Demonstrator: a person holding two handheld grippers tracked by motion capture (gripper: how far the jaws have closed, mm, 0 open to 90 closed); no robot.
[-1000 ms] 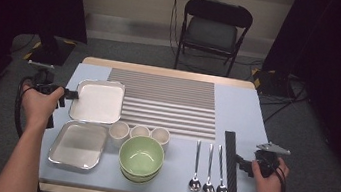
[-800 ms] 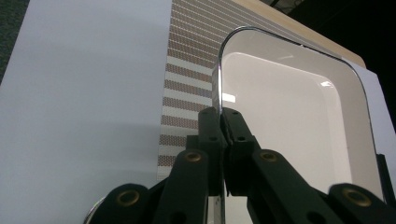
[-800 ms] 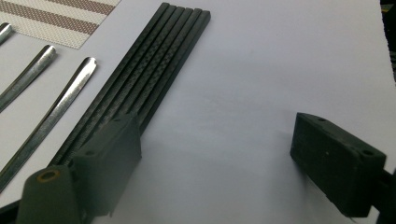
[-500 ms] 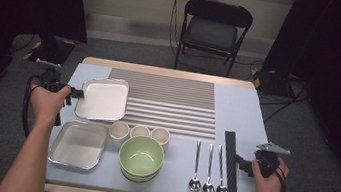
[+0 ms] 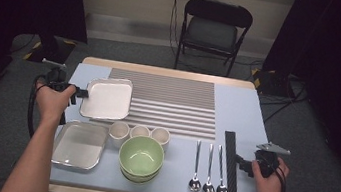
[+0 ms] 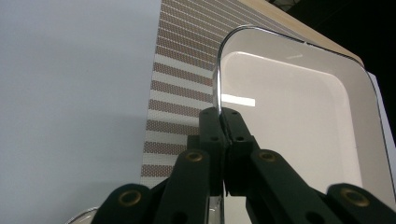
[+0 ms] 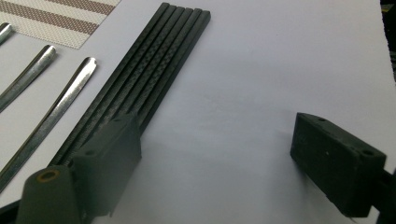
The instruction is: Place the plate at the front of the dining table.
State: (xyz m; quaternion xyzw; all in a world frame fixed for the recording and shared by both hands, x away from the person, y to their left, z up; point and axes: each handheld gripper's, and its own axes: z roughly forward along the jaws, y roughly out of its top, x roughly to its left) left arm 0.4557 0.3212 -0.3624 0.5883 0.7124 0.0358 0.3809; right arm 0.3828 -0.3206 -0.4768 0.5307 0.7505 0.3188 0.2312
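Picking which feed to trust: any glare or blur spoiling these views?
Left gripper view: a bright glare streak on the white tray, near fingers soft. Right gripper view: fingers blurred, chopsticks sharp. High view: table evenly lit, surroundings dark.

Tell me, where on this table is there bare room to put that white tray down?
Free: the striped placemat right of the white rectangular tray clamped in the left gripper, and the bare blue tabletop beyond it. Crowded: the front edge, with the metal tray, three cups, green bowls, spoons and black chopsticks.
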